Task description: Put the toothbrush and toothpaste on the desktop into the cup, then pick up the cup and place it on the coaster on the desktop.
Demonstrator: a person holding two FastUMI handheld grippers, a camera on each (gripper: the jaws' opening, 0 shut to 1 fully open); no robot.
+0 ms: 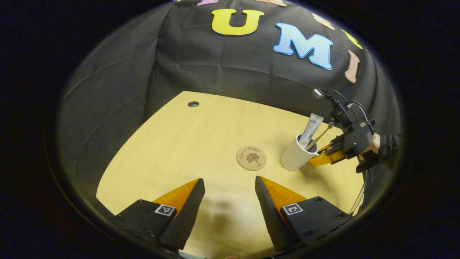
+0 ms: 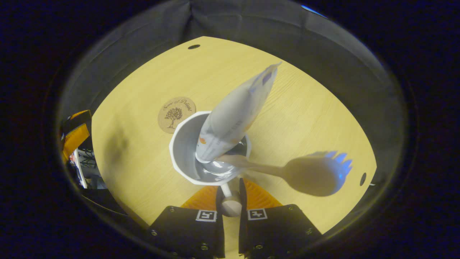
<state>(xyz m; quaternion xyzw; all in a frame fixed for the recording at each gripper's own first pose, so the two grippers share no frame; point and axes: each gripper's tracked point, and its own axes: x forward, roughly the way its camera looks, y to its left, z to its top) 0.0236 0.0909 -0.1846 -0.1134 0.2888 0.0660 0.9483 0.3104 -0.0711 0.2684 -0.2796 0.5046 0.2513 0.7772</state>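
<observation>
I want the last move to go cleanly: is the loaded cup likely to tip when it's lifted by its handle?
Possibly. The toothpaste and toothbrush lean far out past the cup rim, so it looks top-heavy. The right gripper pinches only the thin handle, so the cup may swing. It already looks tilted in the left gripper view.

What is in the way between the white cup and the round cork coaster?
Nothing visible. The white cup, holding the toothpaste tube and toothbrush, stands right beside the round cork coaster, bare wooden desktop between. The right gripper grips its handle.
</observation>
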